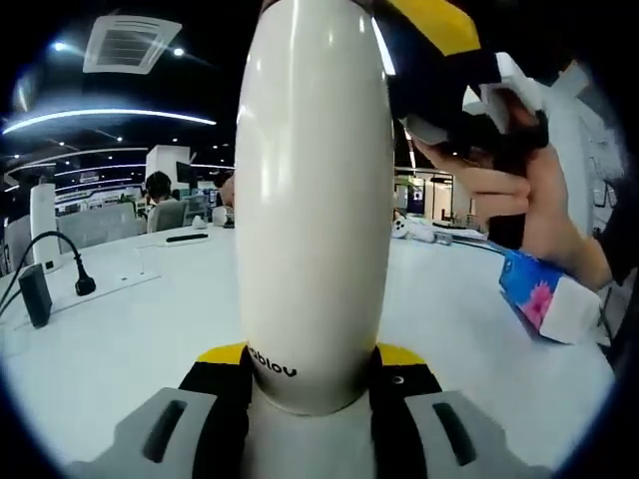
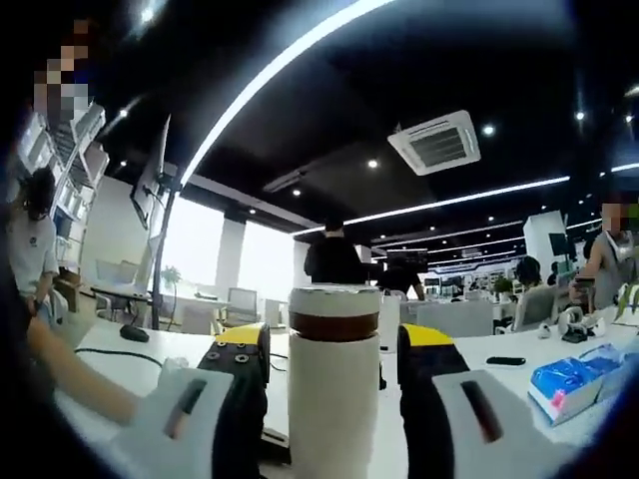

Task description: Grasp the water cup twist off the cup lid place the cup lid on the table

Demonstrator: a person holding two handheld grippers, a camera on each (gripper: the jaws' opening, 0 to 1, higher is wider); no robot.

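open-plan office: desks (image 2: 469,317), seated person (image 1: 160,200), ceiling strip lights (image 2: 270,75)

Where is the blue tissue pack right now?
The blue tissue pack lies on the white table at the right of the left gripper view, below the person's hand; in the right gripper view it sits at the far right.

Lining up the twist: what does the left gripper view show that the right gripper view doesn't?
Left gripper view: the left tongs clamped low on the water cup, a hand near its top, a black plug on the table. Right gripper view: the cup lid over a brown band, with the right tongs flanking it with slight gaps. Both: the white cup and the blue tissue pack.
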